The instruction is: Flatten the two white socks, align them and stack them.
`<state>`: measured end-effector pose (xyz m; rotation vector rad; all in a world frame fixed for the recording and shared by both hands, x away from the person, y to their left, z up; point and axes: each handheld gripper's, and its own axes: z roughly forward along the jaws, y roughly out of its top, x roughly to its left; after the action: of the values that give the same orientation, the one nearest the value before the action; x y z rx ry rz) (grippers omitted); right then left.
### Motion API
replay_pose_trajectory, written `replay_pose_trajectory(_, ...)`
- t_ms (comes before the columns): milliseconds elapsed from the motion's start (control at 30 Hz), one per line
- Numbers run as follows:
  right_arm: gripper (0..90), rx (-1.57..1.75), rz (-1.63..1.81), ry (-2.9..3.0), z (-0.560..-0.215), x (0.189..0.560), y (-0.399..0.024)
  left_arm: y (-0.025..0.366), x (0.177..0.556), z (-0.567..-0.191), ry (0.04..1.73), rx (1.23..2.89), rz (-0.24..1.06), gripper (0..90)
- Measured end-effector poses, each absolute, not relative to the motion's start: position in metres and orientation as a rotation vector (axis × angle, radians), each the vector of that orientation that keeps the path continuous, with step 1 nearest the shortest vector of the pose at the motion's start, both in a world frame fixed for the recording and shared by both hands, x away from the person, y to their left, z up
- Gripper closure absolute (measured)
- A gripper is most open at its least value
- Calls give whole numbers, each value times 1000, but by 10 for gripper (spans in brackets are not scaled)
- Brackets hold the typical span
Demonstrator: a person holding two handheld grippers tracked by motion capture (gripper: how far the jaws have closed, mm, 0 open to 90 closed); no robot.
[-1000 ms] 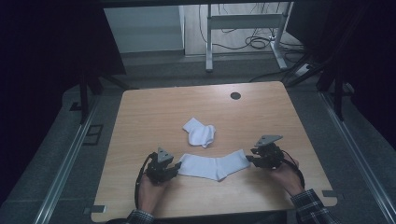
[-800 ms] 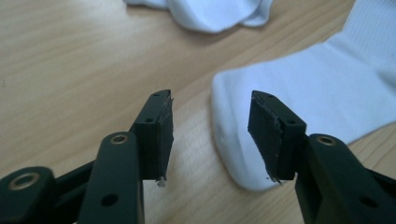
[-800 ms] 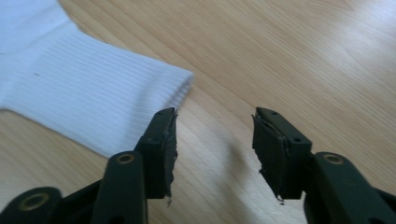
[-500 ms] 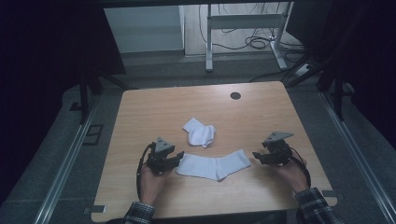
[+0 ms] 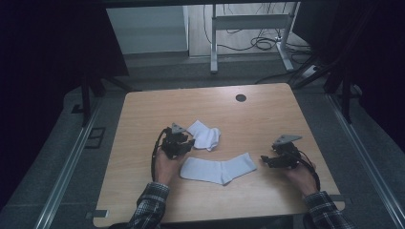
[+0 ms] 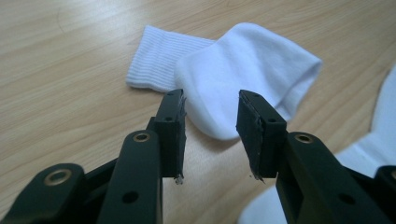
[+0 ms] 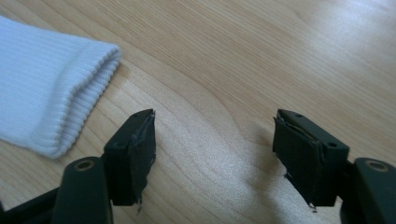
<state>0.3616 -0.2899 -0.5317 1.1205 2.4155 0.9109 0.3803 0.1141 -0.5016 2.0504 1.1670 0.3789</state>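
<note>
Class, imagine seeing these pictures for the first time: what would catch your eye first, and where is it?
Two white socks stand out against the pale wooden table: a flattened sock lying straight near the front edge, and a folded sock just behind it. The left gripper points at the folded sock with nothing between its fingers, while the right gripper sits open just off the flattened sock's cuff.

On the light wooden table (image 5: pixel 143 114), the folded white sock (image 5: pixel 206 136) lies just behind the flat white sock (image 5: pixel 217 169); both grippers flank it.
</note>
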Motion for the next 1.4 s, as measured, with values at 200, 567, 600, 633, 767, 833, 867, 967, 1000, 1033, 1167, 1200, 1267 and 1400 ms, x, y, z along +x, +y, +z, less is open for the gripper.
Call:
replay_pose_trajectory(200,238,1147,948,2403,-535,363,-293,106,399,-514,1218,2065,368,565)
replay_pose_trajectory(567,105,1130,992,2373,-542,361,-288,91,410,-522,1233,2121,330,842)
replay_pose_trajectory(600,105,1128,996,2373,-542,361,-288,90,411,-517,1223,2112,330,848)
replay_pose_trajectory(633,105,1125,999,2372,-542,361,-288,89,411,-514,1216,2100,325,851)
replay_pose_trajectory(767,104,1120,1003,2374,-542,361,-289,83,413,-490,1173,2051,300,854)
replay_pose_trajectory(833,104,1117,1004,2373,-542,361,-289,77,415,-477,1144,2032,299,854)
replay_pose_trajectory(867,104,1117,1004,2373,-542,361,-289,73,415,-469,1123,2030,299,854)
replay_pose_trajectory(967,104,1117,1004,2374,-542,361,-289,60,417,-452,1084,2020,301,854)
replay_pose_trajectory(1000,104,1117,1004,2374,-542,361,-289,55,417,-447,1072,2017,305,854)
replay_pose_trajectory(1033,104,1117,1004,2374,-542,361,-289,50,418,-441,1056,2018,309,854)
replay_pose_trajectory(1167,104,1119,1007,2372,-543,361,-289,31,417,-417,998,2008,324,854)
replay_pose_trajectory(1200,104,1117,1007,2374,-543,361,-289,26,417,-410,982,2003,337,854)
replay_pose_trajectory(1267,104,1118,1006,2373,-543,361,-289,19,415,-394,956,1986,352,854)
replay_pose_trajectory(1400,104,1113,1005,2375,-543,361,-289,11,408,-357,906,1927,394,854)
